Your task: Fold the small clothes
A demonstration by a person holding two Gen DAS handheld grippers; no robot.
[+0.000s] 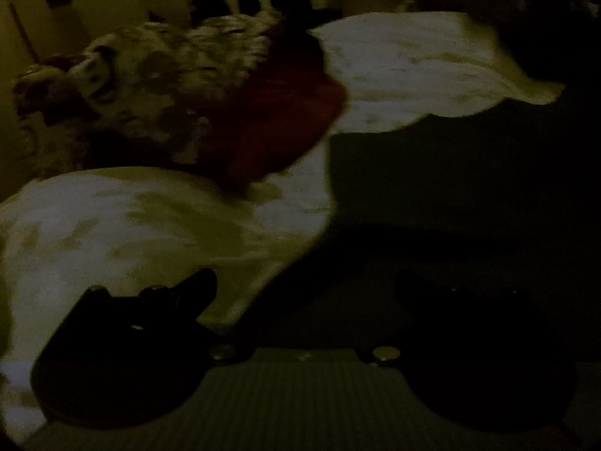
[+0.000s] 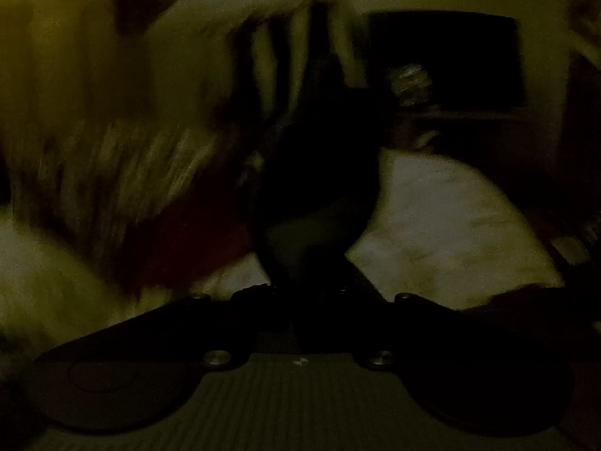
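The room was very dim. The left gripper (image 1: 304, 285) had its two fingers spread wide apart with nothing between them; a dark garment (image 1: 450, 195) lay flat just ahead of the right finger, over a pale bedsheet (image 1: 405, 64). Beyond the left finger sat a dark red cloth (image 1: 278, 112) against a heap of patterned clothes (image 1: 161, 75) (heavily blurred). The right gripper (image 2: 306, 293) had its fingers drawn together on a dark cloth (image 2: 315, 188) that rose straight ahead of the tips, pale bedsheet to either side
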